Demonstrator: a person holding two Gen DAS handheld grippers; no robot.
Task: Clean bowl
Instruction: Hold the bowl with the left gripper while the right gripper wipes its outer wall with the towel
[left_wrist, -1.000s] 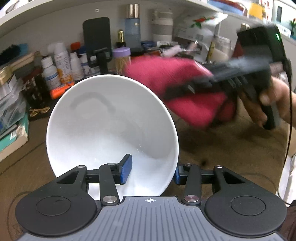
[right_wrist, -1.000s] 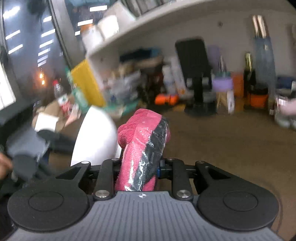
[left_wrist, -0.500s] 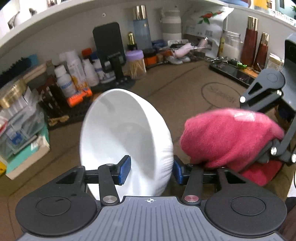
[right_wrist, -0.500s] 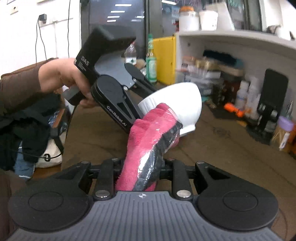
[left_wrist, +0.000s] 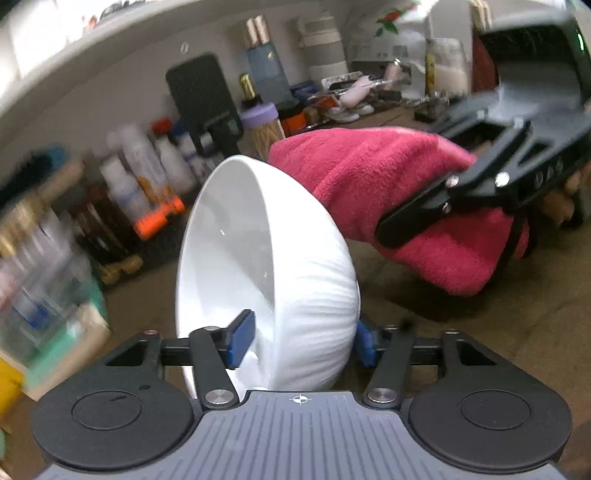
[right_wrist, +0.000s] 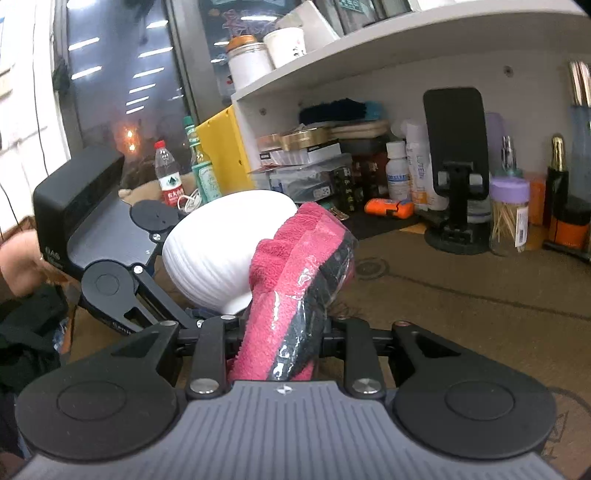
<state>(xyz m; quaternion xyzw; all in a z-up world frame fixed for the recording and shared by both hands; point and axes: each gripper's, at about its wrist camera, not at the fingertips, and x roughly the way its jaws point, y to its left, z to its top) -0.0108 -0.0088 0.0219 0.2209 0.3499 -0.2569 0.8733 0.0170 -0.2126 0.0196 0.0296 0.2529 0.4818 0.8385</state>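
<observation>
My left gripper (left_wrist: 301, 341) is shut on the rim of a white ribbed bowl (left_wrist: 295, 280), held on edge with its opening facing left. My right gripper (right_wrist: 280, 336) is shut on a red cloth (right_wrist: 291, 295) wrapped over a black pad. The red cloth (left_wrist: 388, 195) presses against the bowl's outer right side in the left wrist view. In the right wrist view the bowl (right_wrist: 221, 251) is just left of the cloth, touching it, with the left gripper's body (right_wrist: 107, 251) behind it.
A brown tabletop (right_wrist: 461, 295) lies below. Along the back wall stand bottles (right_wrist: 399, 173), a black phone on a stand (right_wrist: 454, 155), a purple-lidded toothpick jar (right_wrist: 508, 214) and an orange object (right_wrist: 388, 208). A white shelf (right_wrist: 369, 48) runs overhead.
The cloth moved from low beside the bowl up onto its outer side. The bowl turned further edge-on, opening to the left. Both grippers stayed shut.
</observation>
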